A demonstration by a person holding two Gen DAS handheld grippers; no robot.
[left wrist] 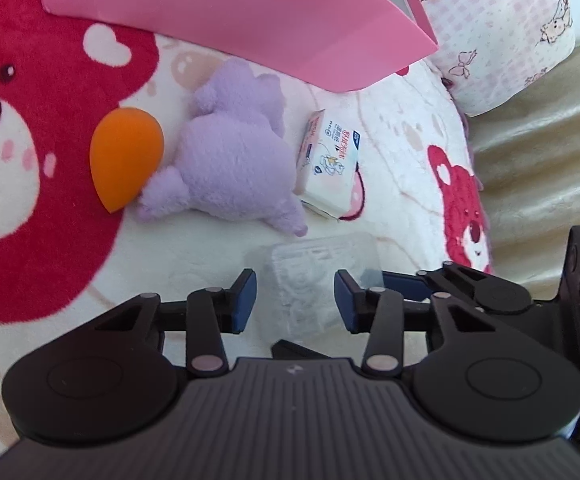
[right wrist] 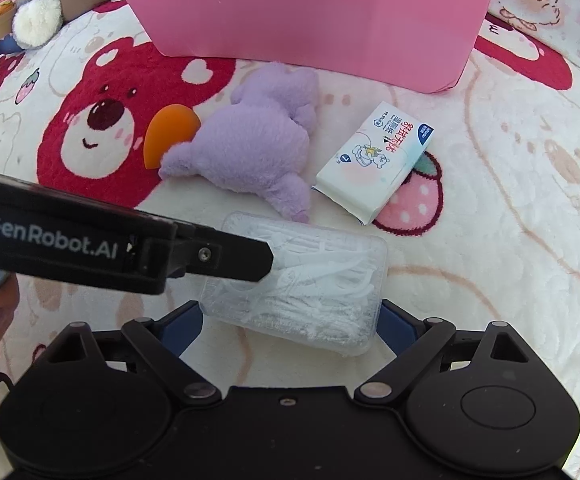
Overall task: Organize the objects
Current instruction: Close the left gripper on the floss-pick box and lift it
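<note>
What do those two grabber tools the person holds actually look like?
Both are matte black plastic. The left gripper and right gripper each have round pivot housings, linkage bars with silver pins, and blue finger pads. A ribbed grey body sits behind. White "GenRobot.AI" lettering marks the left one's side.

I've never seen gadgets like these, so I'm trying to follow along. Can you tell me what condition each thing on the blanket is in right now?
Clear plastic box of white floss picks: lid shut, lying flat.
Right gripper: fingers open around the box's sides.
Left gripper: fingers open, over the box.
Purple plush toy: lying flat.
Orange teardrop sponge: lying against the plush.
White tissue pack: sealed, lying flat.
Pink bin: upright, open-topped.
</note>
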